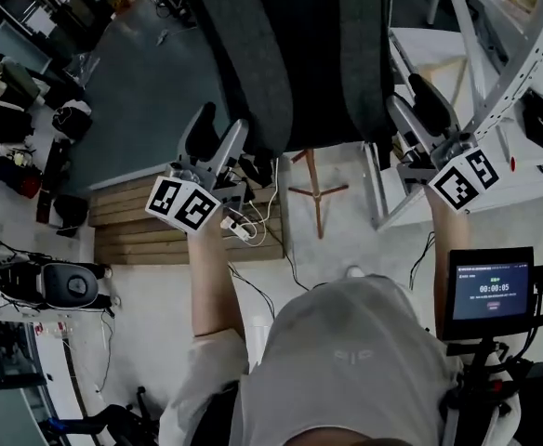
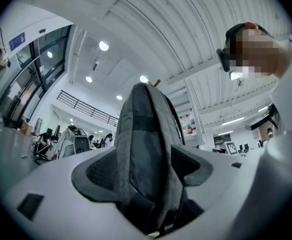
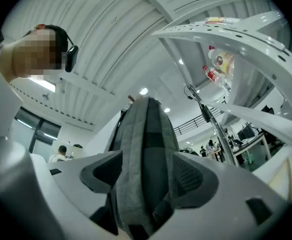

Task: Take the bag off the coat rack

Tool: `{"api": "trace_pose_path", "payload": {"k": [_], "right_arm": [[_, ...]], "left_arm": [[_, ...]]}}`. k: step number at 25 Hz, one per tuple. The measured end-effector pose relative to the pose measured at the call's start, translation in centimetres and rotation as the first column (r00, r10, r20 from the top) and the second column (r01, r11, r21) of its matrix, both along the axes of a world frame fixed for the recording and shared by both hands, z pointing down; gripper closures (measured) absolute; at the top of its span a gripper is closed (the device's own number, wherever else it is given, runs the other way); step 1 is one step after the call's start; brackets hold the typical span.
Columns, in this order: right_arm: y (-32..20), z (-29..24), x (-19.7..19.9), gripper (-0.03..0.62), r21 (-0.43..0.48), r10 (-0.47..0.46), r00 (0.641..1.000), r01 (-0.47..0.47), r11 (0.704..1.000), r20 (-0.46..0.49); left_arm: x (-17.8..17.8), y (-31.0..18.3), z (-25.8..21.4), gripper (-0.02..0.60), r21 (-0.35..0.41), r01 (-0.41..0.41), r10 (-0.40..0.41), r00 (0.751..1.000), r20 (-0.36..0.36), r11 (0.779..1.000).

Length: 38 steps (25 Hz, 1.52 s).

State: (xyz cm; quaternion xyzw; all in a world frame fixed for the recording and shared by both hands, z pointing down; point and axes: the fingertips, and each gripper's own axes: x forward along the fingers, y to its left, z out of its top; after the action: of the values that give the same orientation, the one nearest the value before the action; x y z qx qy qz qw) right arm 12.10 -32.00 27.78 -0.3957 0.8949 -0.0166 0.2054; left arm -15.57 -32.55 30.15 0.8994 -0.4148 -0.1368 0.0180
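A grey backpack (image 1: 290, 54) hangs from a wooden coat rack whose tripod foot (image 1: 316, 191) stands on the floor below it. My left gripper (image 1: 220, 130) is at the bag's left side and my right gripper (image 1: 413, 105) at its right side, both pointing slightly upward. In the left gripper view the bag (image 2: 146, 144) fills the gap between the spread jaws of the left gripper (image 2: 146, 169), and the rack's tip (image 2: 156, 83) shows above it. The right gripper view has the same: the bag (image 3: 146, 149) stands between the wide jaws of the right gripper (image 3: 147, 174). Neither pair of pads visibly presses on it.
A white metal shelving frame (image 1: 495, 63) stands close on the right. A screen on a stand (image 1: 490, 291) is at lower right. A wooden pallet (image 1: 132, 226) with a power strip and cables (image 1: 239, 229) lies under my left arm. Equipment clutters the floor at the left.
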Motion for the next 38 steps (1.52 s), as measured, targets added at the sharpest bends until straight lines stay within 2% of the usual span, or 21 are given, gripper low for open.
{"api": "trace_pose_path", "payload": {"k": [1,3,4,7,9,11,13,21,26,31,38], "right_arm": [[-0.4,0.8,0.0,0.28,-0.019,0.005,1.0,-0.005,1.0,-0.013],[-1.0,2.2,-0.4,0.265,-0.055,-0.008,0.999,0.006,0.998,-0.041],[-1.2,2.8,-0.7,0.229,-0.07,-0.02,0.998,0.016,0.997,-0.054],[-2.1,4.0,-1.5,0.191,-0.094,-0.04,0.996,0.033,0.995,-0.077],[-2.5,4.2,-1.7,0.166,-0.106,-0.063,0.997,0.057,0.993,-0.055],[-2.4,4.4,-2.2,0.166,-0.117,-0.105,0.994,0.101,0.988,-0.022],[-2.1,4.4,-2.7,0.166,-0.121,-0.129,0.992,0.128,0.984,0.0],[-2.3,5.1,-3.2,0.175,-0.164,-0.096,0.995,0.1,0.981,0.033],[-5.7,6.7,-1.6,0.222,-0.174,-0.058,0.995,0.072,0.982,0.081],[-5.4,6.4,-1.6,0.277,-0.158,-0.028,0.994,0.045,0.986,0.11],[-4.5,5.3,-1.6,0.3,-0.121,-0.023,0.985,0.044,0.992,0.169]], "left_arm": [[0.5,-0.2,0.4,0.246,-0.008,-0.016,0.016,1.0,0.019,1.0],[1.1,-0.5,1.1,0.214,-0.024,-0.041,0.042,0.998,0.042,0.999],[1.2,-0.5,1.2,0.203,-0.031,-0.053,0.054,0.998,0.04,0.998],[1.6,-0.4,1.2,0.183,-0.038,-0.086,0.087,0.996,0.021,0.996],[2.3,-0.1,1.2,0.183,-0.036,-0.114,0.116,0.992,0.049,0.993],[2.9,0.0,1.3,0.176,-0.035,-0.126,0.129,0.987,0.094,0.991],[3.1,0.0,1.4,0.175,-0.034,-0.124,0.127,0.986,0.106,0.992],[2.9,-0.6,1.1,0.167,0.011,-0.034,0.034,0.999,-0.022,0.999],[4.2,-3.5,2.5,0.173,0.02,0.013,-0.012,1.0,-0.023,1.0],[3.8,-3.0,2.3,0.22,0.041,0.069,-0.068,0.997,-0.039,0.997],[4.0,-2.0,1.5,0.252,0.054,0.089,-0.087,0.995,-0.042,0.995]]}}
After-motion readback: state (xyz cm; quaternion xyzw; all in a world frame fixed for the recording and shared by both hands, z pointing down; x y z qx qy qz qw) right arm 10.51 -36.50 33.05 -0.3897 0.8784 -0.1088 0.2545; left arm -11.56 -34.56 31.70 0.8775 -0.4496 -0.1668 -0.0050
